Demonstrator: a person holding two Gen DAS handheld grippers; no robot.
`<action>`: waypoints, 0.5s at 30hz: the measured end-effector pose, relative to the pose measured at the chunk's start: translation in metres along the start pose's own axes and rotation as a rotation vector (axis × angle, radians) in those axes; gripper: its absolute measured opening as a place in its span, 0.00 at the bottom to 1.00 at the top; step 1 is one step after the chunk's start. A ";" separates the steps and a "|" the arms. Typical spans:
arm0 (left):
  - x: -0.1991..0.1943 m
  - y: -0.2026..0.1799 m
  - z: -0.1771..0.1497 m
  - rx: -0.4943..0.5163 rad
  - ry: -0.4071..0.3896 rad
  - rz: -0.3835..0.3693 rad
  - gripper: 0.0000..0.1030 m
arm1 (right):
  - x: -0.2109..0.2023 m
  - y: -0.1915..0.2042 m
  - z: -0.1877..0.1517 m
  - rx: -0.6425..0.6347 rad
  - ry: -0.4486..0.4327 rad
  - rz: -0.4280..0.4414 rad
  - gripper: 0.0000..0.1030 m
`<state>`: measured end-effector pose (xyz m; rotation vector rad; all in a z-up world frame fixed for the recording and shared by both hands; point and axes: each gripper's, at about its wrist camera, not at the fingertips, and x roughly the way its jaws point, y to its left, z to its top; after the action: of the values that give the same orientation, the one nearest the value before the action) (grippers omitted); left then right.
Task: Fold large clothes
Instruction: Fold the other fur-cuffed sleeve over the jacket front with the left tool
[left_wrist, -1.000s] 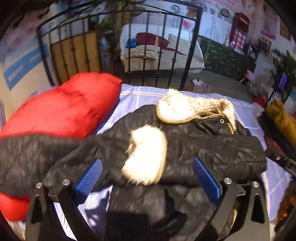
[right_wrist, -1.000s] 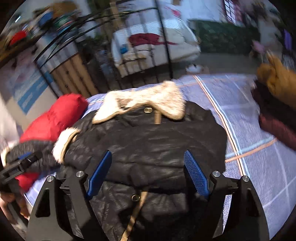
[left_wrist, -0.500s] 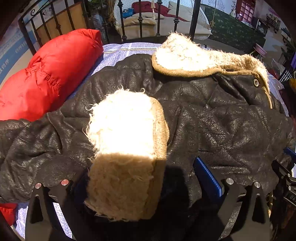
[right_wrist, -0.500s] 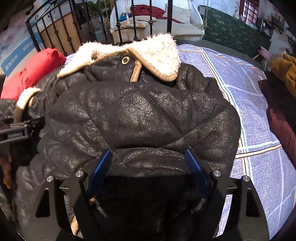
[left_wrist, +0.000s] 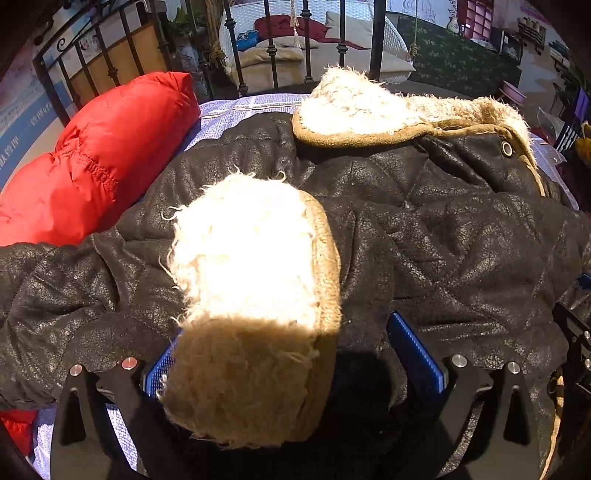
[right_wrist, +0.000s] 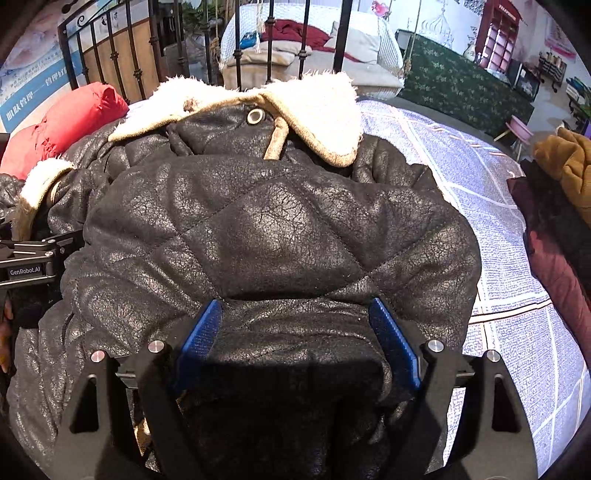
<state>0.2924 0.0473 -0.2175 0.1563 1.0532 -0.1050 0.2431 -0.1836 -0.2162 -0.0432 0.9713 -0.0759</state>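
A black quilted jacket (left_wrist: 424, 229) with a cream fleece collar (left_wrist: 369, 107) lies folded on the bed, its sleeves laid over the body. Its fleece cuff (left_wrist: 251, 288) lies between the wide jaws of my left gripper (left_wrist: 288, 360); the left blue pad (left_wrist: 160, 369) is half hidden by the fleece. In the right wrist view the jacket (right_wrist: 269, 229) fills the middle. My right gripper (right_wrist: 295, 334) stands open low over its near edge, with a bulge of the fabric between the pads. The left gripper's body (right_wrist: 33, 258) shows at that view's left edge.
A red puffer jacket (left_wrist: 96, 155) lies on the left side of the bed. The blue checked sheet (right_wrist: 498, 229) is bare to the right of the jacket. Mustard and maroon clothes (right_wrist: 561, 192) are piled at the right. A black iron bed frame (right_wrist: 273, 40) stands behind.
Both grippers have come down close onto the jacket, which now fills both views. The fleece cuff now sits between the left jaws. Little has shifted over the last half second.
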 end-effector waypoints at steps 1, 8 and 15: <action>-0.004 0.000 0.002 -0.002 0.002 0.000 0.96 | -0.009 -0.001 0.002 0.019 -0.018 0.006 0.80; -0.076 0.029 -0.015 -0.107 -0.121 -0.031 0.94 | -0.077 -0.006 0.004 0.144 -0.095 0.212 0.80; -0.125 0.119 -0.080 -0.314 -0.185 0.028 0.94 | -0.097 0.027 -0.034 0.160 -0.038 0.382 0.80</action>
<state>0.1814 0.1804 -0.1383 -0.1208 0.8698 0.0708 0.1616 -0.1492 -0.1575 0.2866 0.9180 0.1978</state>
